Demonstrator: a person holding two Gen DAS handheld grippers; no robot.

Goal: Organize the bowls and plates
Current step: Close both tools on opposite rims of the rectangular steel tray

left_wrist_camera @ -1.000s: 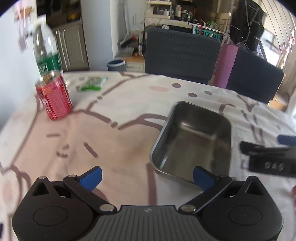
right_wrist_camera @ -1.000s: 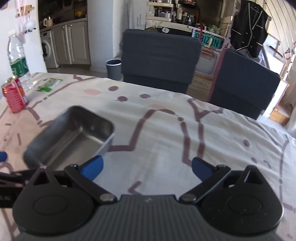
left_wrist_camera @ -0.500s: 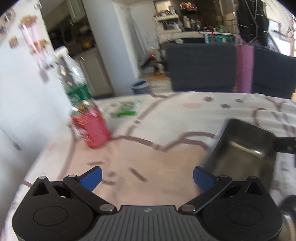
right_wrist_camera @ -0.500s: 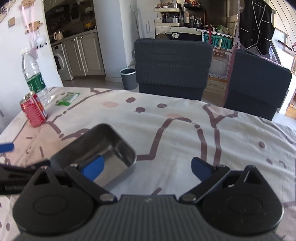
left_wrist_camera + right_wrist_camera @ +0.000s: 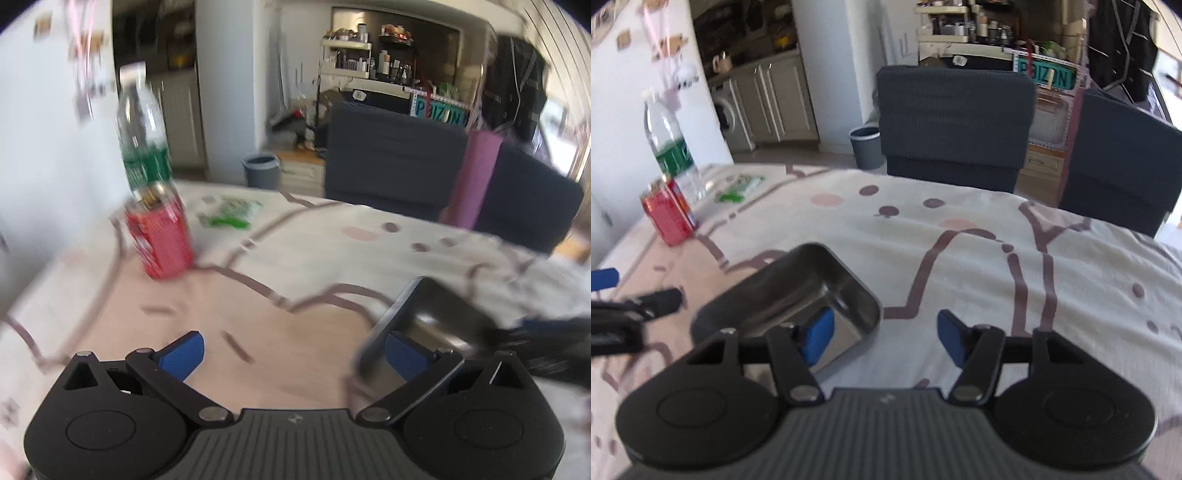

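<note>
A rectangular steel tray (image 5: 798, 291) lies on the patterned tablecloth (image 5: 979, 258). My right gripper (image 5: 884, 336) is open, narrower than before, and straddles the tray's near right wall: the left finger is inside the tray, the right finger outside on the cloth. In the left wrist view the tray (image 5: 432, 314) is at the lower right, partly hidden. My left gripper (image 5: 293, 350) is open and empty, its right finger over the tray's left rim. The view is blurred.
A red can (image 5: 160, 240) and a water bottle (image 5: 142, 136) stand at the table's far left, with a green packet (image 5: 229, 214) behind. Two dark chairs (image 5: 955, 125) stand at the far side. The left gripper's body (image 5: 624, 317) shows left of the tray.
My right gripper has come over the tray's right wall and its fingers have closed part way. My left gripper has swung left, then back toward the tray's left rim.
</note>
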